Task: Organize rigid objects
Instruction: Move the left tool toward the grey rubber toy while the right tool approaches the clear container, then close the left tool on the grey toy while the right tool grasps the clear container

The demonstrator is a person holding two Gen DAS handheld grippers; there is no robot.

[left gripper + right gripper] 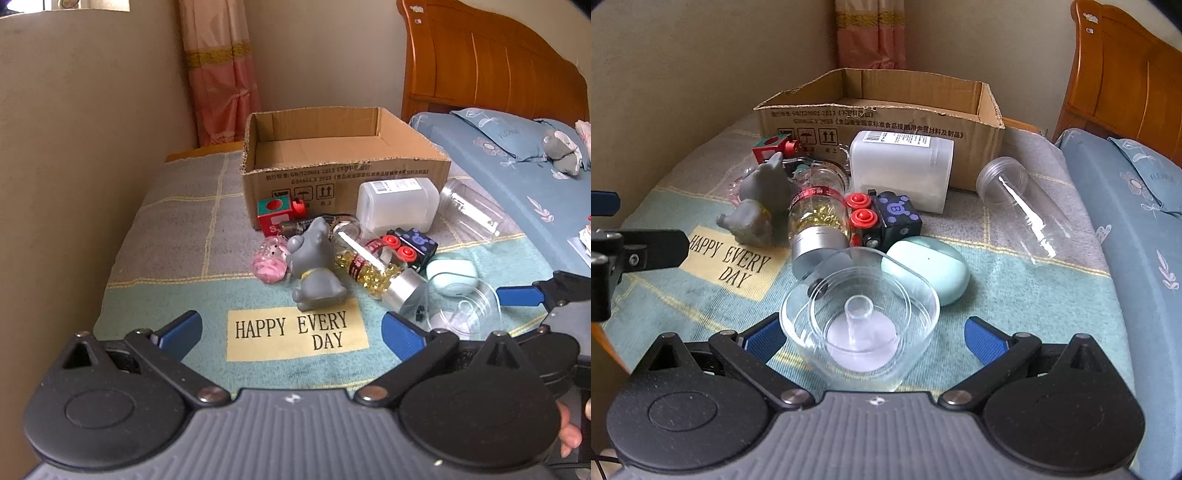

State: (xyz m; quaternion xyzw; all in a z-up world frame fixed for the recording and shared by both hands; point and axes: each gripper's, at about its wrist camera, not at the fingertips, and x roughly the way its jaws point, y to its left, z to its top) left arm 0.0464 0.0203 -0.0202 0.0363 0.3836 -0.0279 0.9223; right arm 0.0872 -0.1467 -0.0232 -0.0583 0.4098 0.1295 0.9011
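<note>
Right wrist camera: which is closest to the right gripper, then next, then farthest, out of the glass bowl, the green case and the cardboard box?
1. Glass bowl, between the open jaws.
2. Green case, just behind, slightly right.
3. Cardboard box, at the back.

Both tongs [291, 332] [873, 338]: blk linkages, blue pads, grey ribbed housing, silver screws.

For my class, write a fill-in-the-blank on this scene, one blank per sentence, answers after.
1. The cardboard box looks ____ inside.
2. The mat's label reads HAPPY EVERY ____.
3. The clear dish sits between the right gripper's ____ fingers.
4. The grey toy is beside a ____ pig.

Answers: empty; DAY; open; pink
</note>
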